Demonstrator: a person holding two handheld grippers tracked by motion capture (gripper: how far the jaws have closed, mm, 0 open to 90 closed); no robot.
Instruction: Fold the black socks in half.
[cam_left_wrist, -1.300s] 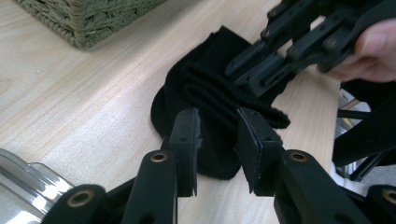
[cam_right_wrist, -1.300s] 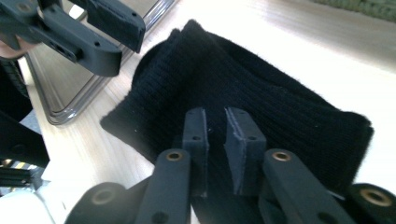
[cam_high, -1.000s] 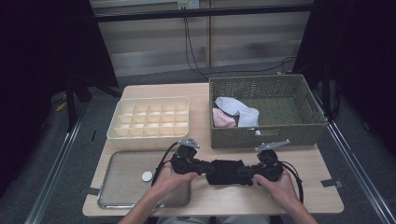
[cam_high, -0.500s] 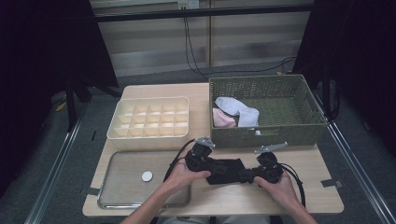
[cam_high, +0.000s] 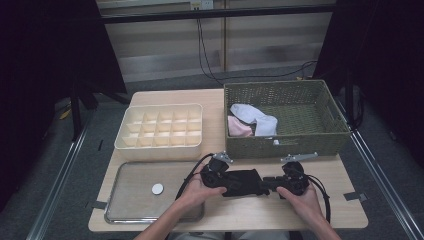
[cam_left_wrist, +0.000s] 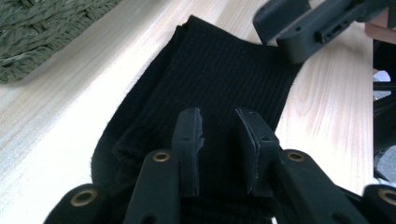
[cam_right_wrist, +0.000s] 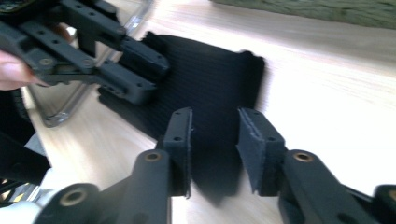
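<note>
Work in hand: folding or flattening a black ribbed knit sock (cam_high: 243, 182) on the pale wooden tabletop (cam_high: 260, 210), lower centre of the high view.
Sock position: flat on the tabletop, just in front of the green woven basket (cam_high: 286, 140), between the two tools.
Left tool (cam_left_wrist: 219, 122): jaws part open over the near end of the sock; fabric lies between and under them, and the pads do not appear to press it.
Right tool (cam_right_wrist: 215, 125): jaws have just been opening; they stand apart, low over the opposite end of the sock, and nothing is clamped between them.
Progress (judgement): the sock is out of the basket and seems laid in a doubled, compact shape. Still to do: probably a further fold, then moving it to a cell of the cream plastic divider box (cam_high: 160, 129); all cells that can be seen are empty.
Count, socks on tabletop: one black.
Count, garments in basket: two visible, one white cloth (cam_high: 255, 118) and one pink cloth (cam_high: 239, 127).
Count, containers: one basket, one divider box, one metal tray (cam_high: 131, 202).
Count, tray contents: one small white disc (cam_high: 157, 188).
Count, tools: two.
</note>
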